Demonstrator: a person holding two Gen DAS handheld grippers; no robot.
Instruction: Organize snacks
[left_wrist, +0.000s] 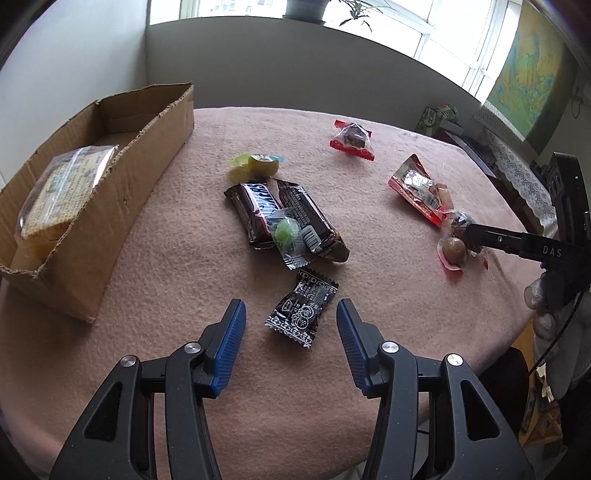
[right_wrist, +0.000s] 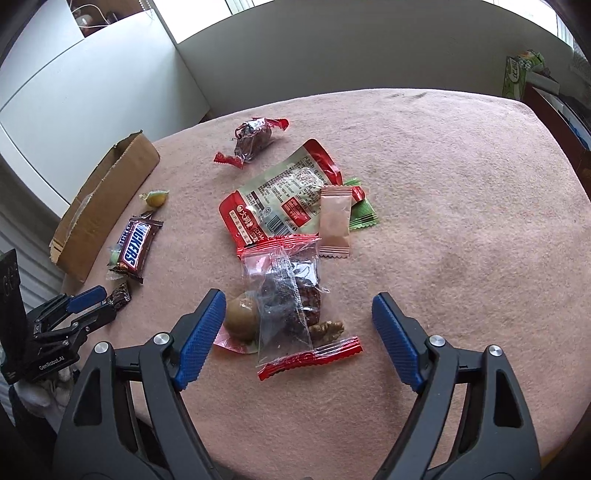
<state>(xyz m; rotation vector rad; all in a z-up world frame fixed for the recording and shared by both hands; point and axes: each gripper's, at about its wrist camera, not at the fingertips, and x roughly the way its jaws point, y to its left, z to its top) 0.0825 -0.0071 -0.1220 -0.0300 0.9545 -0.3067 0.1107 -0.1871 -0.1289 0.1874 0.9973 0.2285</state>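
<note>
Honestly barely started: one wafer pack (left_wrist: 59, 192) is sitting in the box (left_wrist: 122, 206) at 10 o'clock, everything else is lying on the tabletop (left_wrist: 184, 258). Left tool (left_wrist: 291, 325) is gaping around a black candy (left_wrist: 301, 314); right tool (right_wrist: 298, 321) is gaping over a clear packet (right_wrist: 282, 295).

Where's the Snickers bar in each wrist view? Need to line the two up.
Left wrist: Snickers bar sits centre frame, just beyond the open left tongs, right of the cardboard box.
Right wrist: it lies at left-centre, between the box and the snack pile.
Shared landmark: the yellow-green wrapped candy just beyond the bar.
</note>
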